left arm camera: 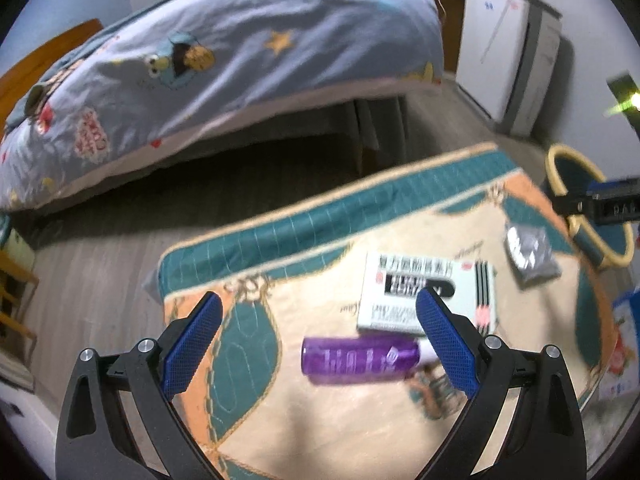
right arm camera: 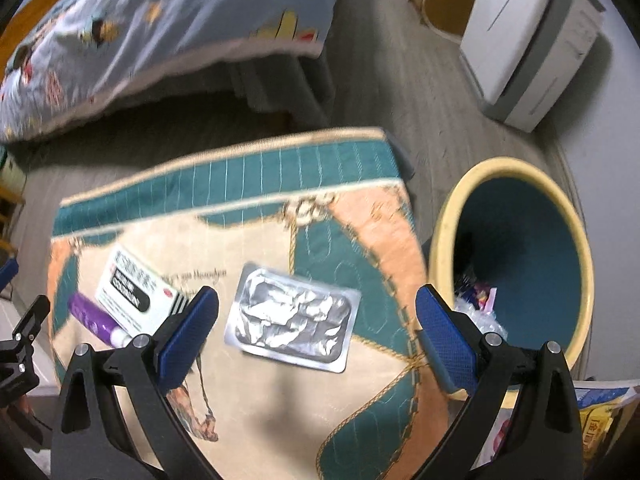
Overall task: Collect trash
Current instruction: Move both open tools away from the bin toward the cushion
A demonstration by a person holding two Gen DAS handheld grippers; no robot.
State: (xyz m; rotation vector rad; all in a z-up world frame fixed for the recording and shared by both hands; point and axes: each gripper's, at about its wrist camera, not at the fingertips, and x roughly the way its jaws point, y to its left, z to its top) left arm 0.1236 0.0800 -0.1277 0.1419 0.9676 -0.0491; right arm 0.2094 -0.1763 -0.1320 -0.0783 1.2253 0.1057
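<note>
Lying between spread fingers [right arm camera: 188, 334]: blister pack [right arm camera: 290, 317].

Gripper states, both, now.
Left gripper: open, empty, over the purple tube.
Right gripper: open, empty, over the foil pack.

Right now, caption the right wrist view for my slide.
Open right gripper above a silver blister pack on the quilted cloth, bin alongside.

We see a quilted cloth cover [right arm camera: 248, 420] on the desk, a crinkled shiny foil blister pack [right arm camera: 290, 316], a matt paper carton [left arm camera: 428, 292], a glossy purple plastic tube [left arm camera: 360, 360], and textured blue pads [left arm camera: 192, 344] on matt black plastic tongs.
</note>
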